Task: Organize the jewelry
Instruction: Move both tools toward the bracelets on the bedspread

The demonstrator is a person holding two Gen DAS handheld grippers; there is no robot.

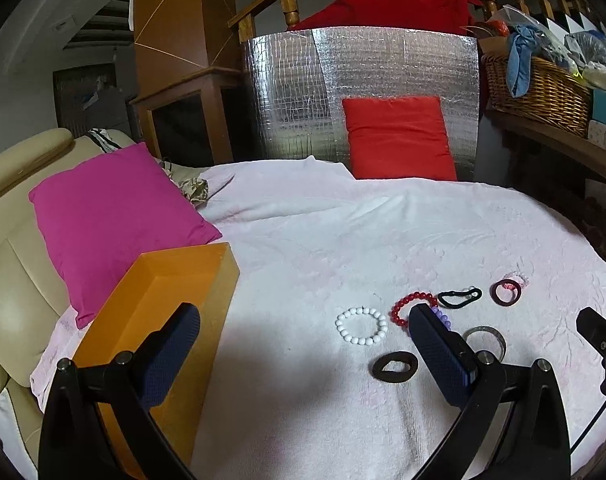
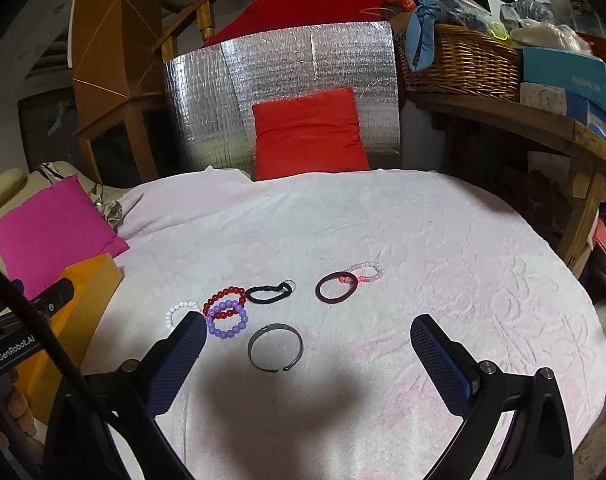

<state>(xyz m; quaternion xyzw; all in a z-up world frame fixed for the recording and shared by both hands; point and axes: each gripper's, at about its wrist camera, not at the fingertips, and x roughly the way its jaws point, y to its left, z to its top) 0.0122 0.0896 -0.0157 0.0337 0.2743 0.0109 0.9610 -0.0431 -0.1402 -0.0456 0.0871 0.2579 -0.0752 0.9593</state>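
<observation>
Trouble, from my left wrist view, looked likeliest at the red bead bracelet [image 1: 413, 307], which lay tangled with a purple one right by my empty, wide-open left gripper [image 1: 305, 332], so a careless pinch could drag both; the orange box [image 1: 159, 320] to the left on the pink towel [image 1: 343, 232] showed nothing inside from there. From my right wrist view, my right gripper [image 2: 309, 334] hung equally open and empty above the thin bangle [image 2: 275, 346], which might slip flat against the cloth, and the box's inside was hidden.

Dim; fisheye-warped edges; perhaps overhead-lit.
</observation>
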